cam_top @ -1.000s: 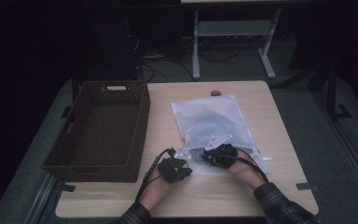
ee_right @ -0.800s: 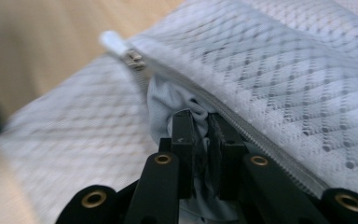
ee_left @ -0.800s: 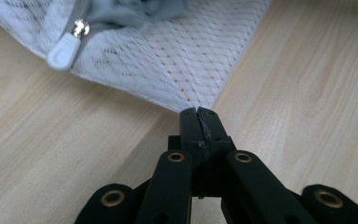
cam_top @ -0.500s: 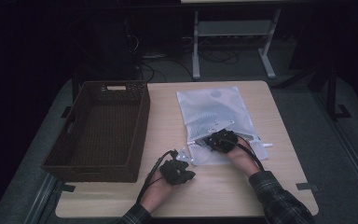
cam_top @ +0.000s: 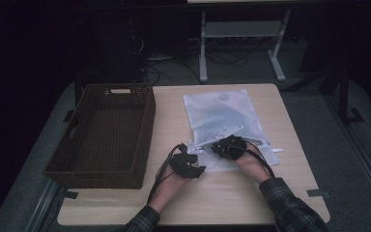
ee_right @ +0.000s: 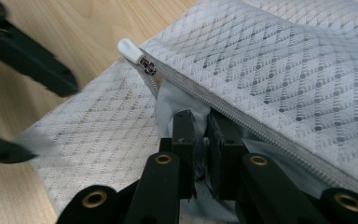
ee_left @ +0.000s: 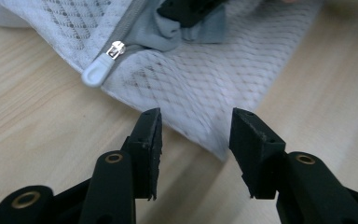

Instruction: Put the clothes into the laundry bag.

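Observation:
A white mesh zip bag [cam_top: 220, 113] lies on the wooden table [cam_top: 270, 188], its open zipped end toward me. My right gripper [cam_top: 223, 145] reaches into that opening. In the right gripper view its jaws [ee_right: 200, 122] are shut on a fold of grey cloth [ee_right: 168, 105] just under the zipper [ee_right: 242, 119]. My left gripper [cam_top: 196, 157] sits at the bag's near left corner. Its jaws [ee_left: 196, 122] have just been opening and stand apart, with the bag's corner [ee_left: 214, 140] lying between the tips but not pressed. The white zipper pull [ee_left: 94, 74] lies just beyond.
A dark woven basket [cam_top: 107, 133] stands on the table's left half, close to my left hand. Bare wood [cam_top: 232, 198] lies in front of the bag. A metal stand [cam_top: 241, 34] and cables are on the floor behind the table.
The right gripper drew back up the table and the bag straightened. The left gripper shifted toward the bag's corner and its jaws opened.

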### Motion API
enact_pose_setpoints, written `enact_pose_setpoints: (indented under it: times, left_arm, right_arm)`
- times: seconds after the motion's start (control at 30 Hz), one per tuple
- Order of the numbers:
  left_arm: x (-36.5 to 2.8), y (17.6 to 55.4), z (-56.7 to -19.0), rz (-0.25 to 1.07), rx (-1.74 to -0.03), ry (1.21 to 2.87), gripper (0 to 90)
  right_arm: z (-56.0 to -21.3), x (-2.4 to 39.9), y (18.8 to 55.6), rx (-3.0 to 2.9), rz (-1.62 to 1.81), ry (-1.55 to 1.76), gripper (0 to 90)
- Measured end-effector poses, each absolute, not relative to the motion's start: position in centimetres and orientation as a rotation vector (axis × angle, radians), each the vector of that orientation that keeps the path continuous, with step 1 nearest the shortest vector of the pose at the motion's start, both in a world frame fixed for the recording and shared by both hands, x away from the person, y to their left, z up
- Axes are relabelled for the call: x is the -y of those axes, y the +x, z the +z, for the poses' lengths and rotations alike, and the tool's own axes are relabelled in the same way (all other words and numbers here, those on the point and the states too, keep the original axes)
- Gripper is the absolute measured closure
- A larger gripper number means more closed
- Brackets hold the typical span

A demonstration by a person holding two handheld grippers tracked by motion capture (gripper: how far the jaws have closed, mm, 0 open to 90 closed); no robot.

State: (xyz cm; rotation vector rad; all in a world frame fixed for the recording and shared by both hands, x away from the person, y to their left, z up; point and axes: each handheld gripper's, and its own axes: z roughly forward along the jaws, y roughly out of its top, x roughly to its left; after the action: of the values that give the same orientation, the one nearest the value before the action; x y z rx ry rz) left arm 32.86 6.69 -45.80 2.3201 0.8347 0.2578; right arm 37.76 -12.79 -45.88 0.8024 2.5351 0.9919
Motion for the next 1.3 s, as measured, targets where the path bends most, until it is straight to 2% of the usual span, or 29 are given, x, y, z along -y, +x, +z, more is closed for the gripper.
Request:
enact_pose_setpoints:
  times: [0.1,0.13,0.27,0.33,0.63,0.77,1.07,1.3]
  left_arm:
    - [-6.3,33.1,-46.0,0.265,-0.816,2.346,54.0]
    - [-6.2,33.1,-46.0,0.265,-0.803,2.354,58.1]
    - [-5.6,32.9,-45.9,0.26,-0.754,2.385,86.1]
    - [-5.3,32.8,-45.9,0.283,-0.745,2.397,89.8]
    - [-5.9,31.6,-45.7,0.18,-0.755,2.39,90.0]
    - [-6.1,31.2,-45.7,0.186,-0.754,2.39,90.0]
    - [-6.5,31.4,-45.8,0.172,-0.759,2.378,90.0]
    - [-6.6,31.4,-45.8,0.168,-0.761,2.371,90.0]
  right_arm:
    - [-45.9,12.9,37.8,-2.54,0.993,0.8,81.6]
    - [-45.9,12.9,37.8,-2.542,0.994,0.799,81.6]
    - [-45.9,12.8,37.8,-2.54,0.997,0.8,81.6]
    - [-46.0,12.8,37.7,-2.537,0.986,0.801,81.7]
    - [-46.4,12.8,38.9,-2.466,0.96,0.828,82.2]
    - [-46.7,12.6,39.4,-2.425,0.957,0.839,82.0]
    - [-44.3,13.9,37.1,-2.501,1.057,0.825,59.7]
    - [-42.4,18.4,34.6,-2.513,1.106,0.864,54.8]
